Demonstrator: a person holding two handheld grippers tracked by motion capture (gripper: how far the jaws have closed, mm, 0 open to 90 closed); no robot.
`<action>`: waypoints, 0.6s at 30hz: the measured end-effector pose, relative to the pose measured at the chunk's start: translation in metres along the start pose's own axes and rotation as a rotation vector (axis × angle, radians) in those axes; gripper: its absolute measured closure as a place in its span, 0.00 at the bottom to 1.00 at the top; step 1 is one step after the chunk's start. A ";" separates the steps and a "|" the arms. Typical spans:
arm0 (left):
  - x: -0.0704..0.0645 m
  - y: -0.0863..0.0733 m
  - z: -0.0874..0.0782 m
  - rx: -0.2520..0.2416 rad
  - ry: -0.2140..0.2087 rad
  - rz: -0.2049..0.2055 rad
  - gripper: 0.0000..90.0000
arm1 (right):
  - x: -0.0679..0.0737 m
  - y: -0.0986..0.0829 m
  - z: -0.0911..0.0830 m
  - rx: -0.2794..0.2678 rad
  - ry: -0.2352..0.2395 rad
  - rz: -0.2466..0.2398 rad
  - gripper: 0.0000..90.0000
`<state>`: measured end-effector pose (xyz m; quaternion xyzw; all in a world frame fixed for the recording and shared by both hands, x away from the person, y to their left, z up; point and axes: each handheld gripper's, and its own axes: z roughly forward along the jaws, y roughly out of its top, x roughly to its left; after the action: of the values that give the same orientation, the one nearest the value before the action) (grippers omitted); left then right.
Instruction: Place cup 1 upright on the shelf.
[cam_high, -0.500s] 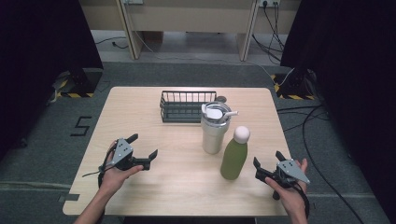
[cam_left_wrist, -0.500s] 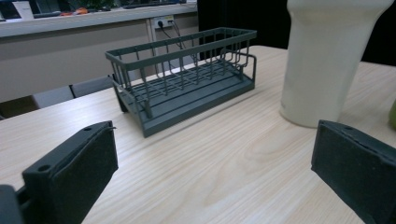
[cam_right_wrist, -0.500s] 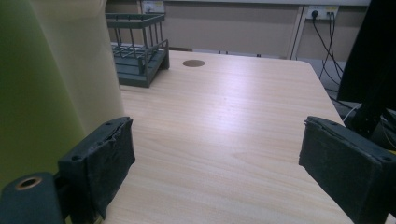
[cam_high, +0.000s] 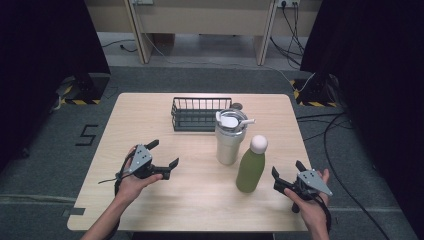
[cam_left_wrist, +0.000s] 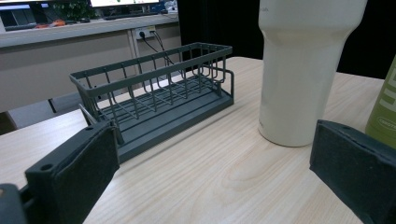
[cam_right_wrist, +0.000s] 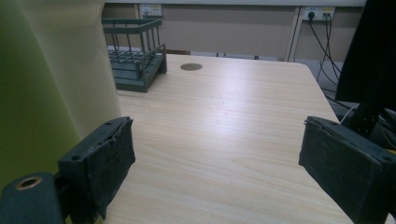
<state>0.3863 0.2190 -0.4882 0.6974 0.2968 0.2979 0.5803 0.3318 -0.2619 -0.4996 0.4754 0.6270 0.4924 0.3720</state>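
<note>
- Green and smooth, the bottle (cam_high: 251, 169) stands upright on the bench (cam_high: 200, 200), just left of my right tongs (cam_high: 285, 181) and just right of the white tumbler (cam_high: 229, 139); I cannot tell whether the two vessels touch.
- Judging by its look, the bottle is rigid, slick-walled and tall for its base, so I expect it to tip easily if I nudge it high. I cannot tell whether it is full, so I would treat it as heavy.
- I would take hold on the straight green wall around the middle, below the rounded white cap (cam_high: 258, 144), where the pads can sit flat; the shoulder would likely let it slide out.
- In the right gripper view the bottle's green side (cam_right_wrist: 28, 88) sits close at the left, outside the left pad (cam_right_wrist: 109, 154), so I would have to swing left before closing.
- The right tongs are spread wide with nothing between them but bare wood.
- The tumbler is stiff and top-heavy with its lidded, handled rim (cam_high: 231, 119); its tapered lower body (cam_left_wrist: 299, 93) looks like the narrowest place to clamp.
- My left tongs (cam_high: 161, 159) are also wide apart and hold nothing, pointing toward the tumbler, which is well apart from them.
- Behind both vessels sits the dark wire basket (cam_high: 200, 114), with nothing visible inside it, near the bench's far edge.
- A small round hole (cam_right_wrist: 191, 66) shows in the benchtop beside the basket.
</note>
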 end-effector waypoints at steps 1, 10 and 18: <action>0.000 0.001 0.002 -0.001 -0.005 -0.006 0.00 | 0.000 0.000 0.000 0.000 0.000 0.001 0.11; -0.010 0.007 0.021 -0.010 -0.065 0.011 0.04 | -0.001 0.001 0.000 -0.001 -0.013 -0.001 0.12; -0.019 0.014 0.040 -0.003 -0.097 0.010 0.02 | -0.001 0.000 0.000 0.001 -0.013 0.001 0.12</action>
<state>0.4057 0.1770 -0.4821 0.7117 0.2643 0.2670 0.5936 0.3321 -0.2629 -0.4993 0.4791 0.6245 0.4892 0.3759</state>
